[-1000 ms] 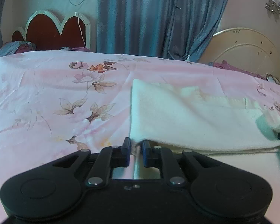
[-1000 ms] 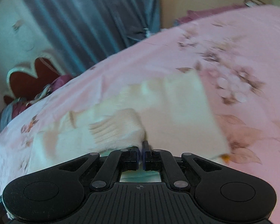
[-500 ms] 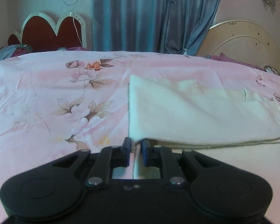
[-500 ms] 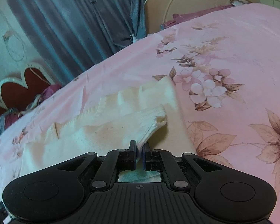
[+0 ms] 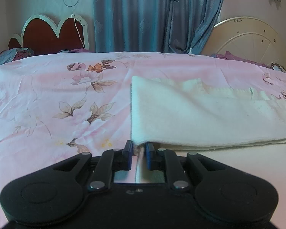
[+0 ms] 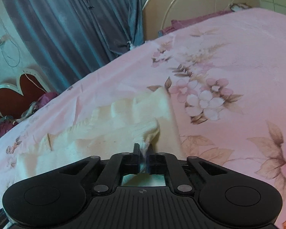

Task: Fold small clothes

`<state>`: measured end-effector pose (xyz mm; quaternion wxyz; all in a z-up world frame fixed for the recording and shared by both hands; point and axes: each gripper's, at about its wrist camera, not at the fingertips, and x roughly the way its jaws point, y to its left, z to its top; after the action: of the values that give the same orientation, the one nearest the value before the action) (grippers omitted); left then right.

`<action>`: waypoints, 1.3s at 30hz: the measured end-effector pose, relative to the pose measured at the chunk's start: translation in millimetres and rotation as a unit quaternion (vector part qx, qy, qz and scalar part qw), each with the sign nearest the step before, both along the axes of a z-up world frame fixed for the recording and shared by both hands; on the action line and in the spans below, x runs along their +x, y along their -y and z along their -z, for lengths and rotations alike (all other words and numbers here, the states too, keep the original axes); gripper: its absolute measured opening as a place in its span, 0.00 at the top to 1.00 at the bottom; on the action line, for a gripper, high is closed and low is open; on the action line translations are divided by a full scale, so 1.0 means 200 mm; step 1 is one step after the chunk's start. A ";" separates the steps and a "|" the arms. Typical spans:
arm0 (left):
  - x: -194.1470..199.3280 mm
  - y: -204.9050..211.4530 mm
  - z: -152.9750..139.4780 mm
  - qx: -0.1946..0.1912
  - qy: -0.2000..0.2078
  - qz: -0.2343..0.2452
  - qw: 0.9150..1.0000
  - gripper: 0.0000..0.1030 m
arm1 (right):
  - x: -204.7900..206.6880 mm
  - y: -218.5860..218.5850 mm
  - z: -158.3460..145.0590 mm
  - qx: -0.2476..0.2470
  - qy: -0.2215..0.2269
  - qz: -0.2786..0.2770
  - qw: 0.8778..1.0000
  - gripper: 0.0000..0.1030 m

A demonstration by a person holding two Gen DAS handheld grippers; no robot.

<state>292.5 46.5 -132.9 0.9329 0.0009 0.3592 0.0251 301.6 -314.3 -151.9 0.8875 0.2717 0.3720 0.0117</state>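
Nearest the left wrist camera, the left tongs (image 5: 138, 146) stand almost pressed together, pinching the near left corner of the cream garment (image 5: 200, 118), whose cloth passes down between the blue-faced fingers (image 5: 129, 153). Nearest the right wrist camera, the right tongs (image 6: 143, 149) are clamped tight on a bunched tip of the same cream garment (image 6: 108, 133), with a twist of cloth caught between the black fingers (image 6: 136, 150). The garment lies on the bed, spread over the pink floral bedsheet (image 5: 47, 99). In the left view it shows a folded upper layer resting on a lower layer that reaches toward the camera, with a straight left edge and a ribbed band (image 5: 228, 92) along its far side. In the right view the upper layer is drawn up toward the tongs into a small peak, and the ribbed stepped edges (image 6: 124, 110) run away to the left (the rest lies flat on the sheet). Printed blossoms (image 6: 206, 97) sit on the bedsheet (image 6: 238, 57) just right of the garment. Beyond the bed's far edge stand a dark red scalloped headboard (image 5: 47, 34) with a white rim at left, a blue-grey curtain (image 5: 152, 15) in the middle, and a cream rounded headboard (image 5: 251, 38) at right, with purple cloth (image 5: 234, 56) at its foot.
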 end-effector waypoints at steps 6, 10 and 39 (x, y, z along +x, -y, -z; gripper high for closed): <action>0.00 0.00 0.00 0.003 0.000 0.002 1.000 0.87 | -0.05 -0.05 0.03 -0.059 -0.009 -0.039 0.997 0.96; -0.02 -0.03 -0.04 -0.007 -0.007 0.004 1.000 0.79 | -0.10 -0.01 -0.03 -0.072 0.008 -0.024 0.997 0.92; 0.40 0.02 0.02 -0.015 -0.008 0.016 1.000 0.74 | 0.23 -0.32 0.04 -0.143 0.026 -0.117 0.982 0.51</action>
<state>372.3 41.5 -136.7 0.9303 -0.0069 0.3667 0.0047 346.8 -249.4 -160.5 0.9193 0.0961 0.3755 0.0689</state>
